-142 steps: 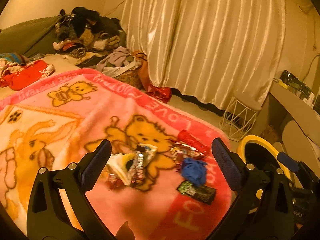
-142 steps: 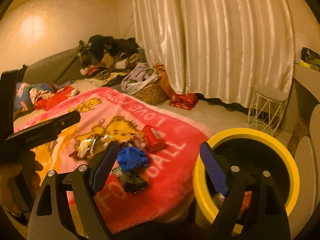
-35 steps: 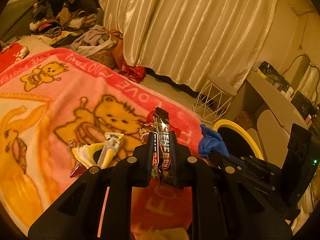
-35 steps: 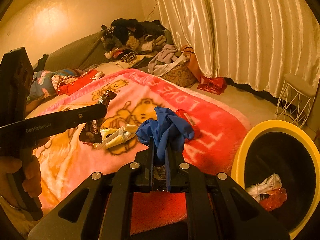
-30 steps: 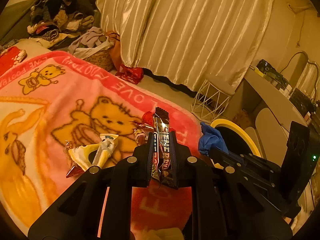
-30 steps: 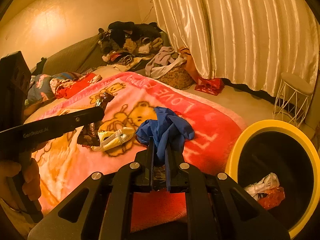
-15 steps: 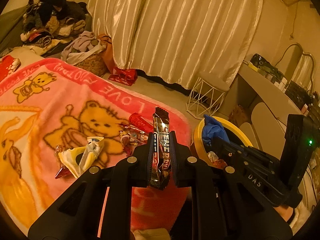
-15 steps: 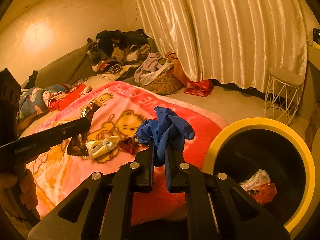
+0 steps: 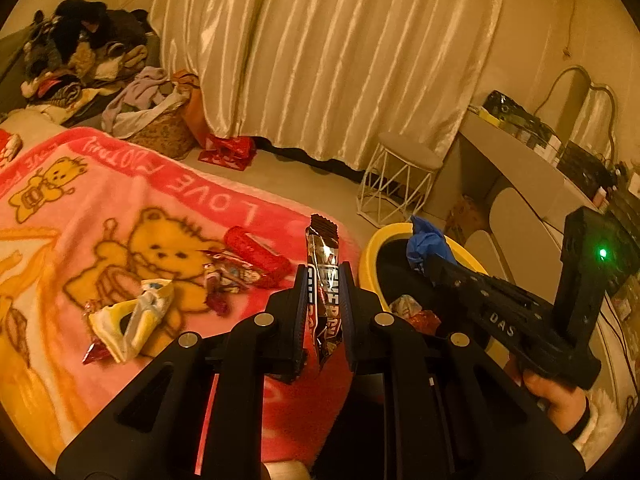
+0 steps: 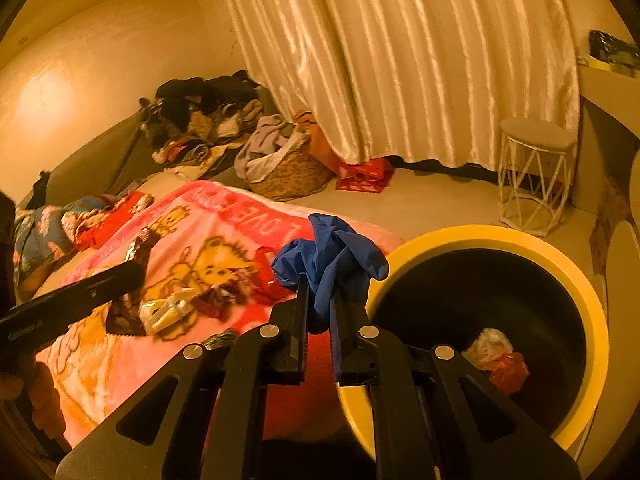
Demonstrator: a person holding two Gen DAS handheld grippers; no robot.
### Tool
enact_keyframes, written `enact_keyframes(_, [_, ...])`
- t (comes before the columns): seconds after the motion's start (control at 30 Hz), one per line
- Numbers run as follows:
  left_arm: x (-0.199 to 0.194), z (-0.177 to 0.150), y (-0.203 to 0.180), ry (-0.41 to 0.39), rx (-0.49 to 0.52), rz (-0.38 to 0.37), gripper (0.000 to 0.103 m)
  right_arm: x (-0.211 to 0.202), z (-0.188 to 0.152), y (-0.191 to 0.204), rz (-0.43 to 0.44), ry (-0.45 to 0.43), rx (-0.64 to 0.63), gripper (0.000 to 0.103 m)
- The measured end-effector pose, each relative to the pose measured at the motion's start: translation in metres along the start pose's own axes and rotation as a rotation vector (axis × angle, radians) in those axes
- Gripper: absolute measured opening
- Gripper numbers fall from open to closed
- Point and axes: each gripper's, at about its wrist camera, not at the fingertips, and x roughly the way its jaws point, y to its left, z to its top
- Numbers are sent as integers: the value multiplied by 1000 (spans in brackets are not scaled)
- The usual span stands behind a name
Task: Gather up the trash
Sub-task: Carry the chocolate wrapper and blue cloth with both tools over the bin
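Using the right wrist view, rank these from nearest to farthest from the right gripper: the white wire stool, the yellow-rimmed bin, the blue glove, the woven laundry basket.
1. Blue glove: clamped in the jaws of the right gripper.
2. Yellow-rimmed bin: just right of the gripper, on the floor.
3. White wire stool and woven laundry basket: both far off by the curtain, stool right, basket left; too close to call.

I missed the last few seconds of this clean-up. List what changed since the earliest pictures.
Both grippers, open over the pink bear blanket then, have picked up trash: the left gripper clamps a shiny dark snack wrapper, the right gripper a crumpled blue glove. Both swung toward the yellow-rimmed black bin. Yellow-white wrapper and red wrapper stayed put.
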Motion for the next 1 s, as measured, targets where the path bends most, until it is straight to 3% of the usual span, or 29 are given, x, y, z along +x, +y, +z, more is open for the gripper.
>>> enact_keyframes(0.47, [21,-3,-34,30,61,-45,11,-3,-3,-41,-132,-11,52,9])
enact_keyframes(1.0, [47,-3,-73,56,139,-92,11,-11,-6,-83,-206,-18,143,9])
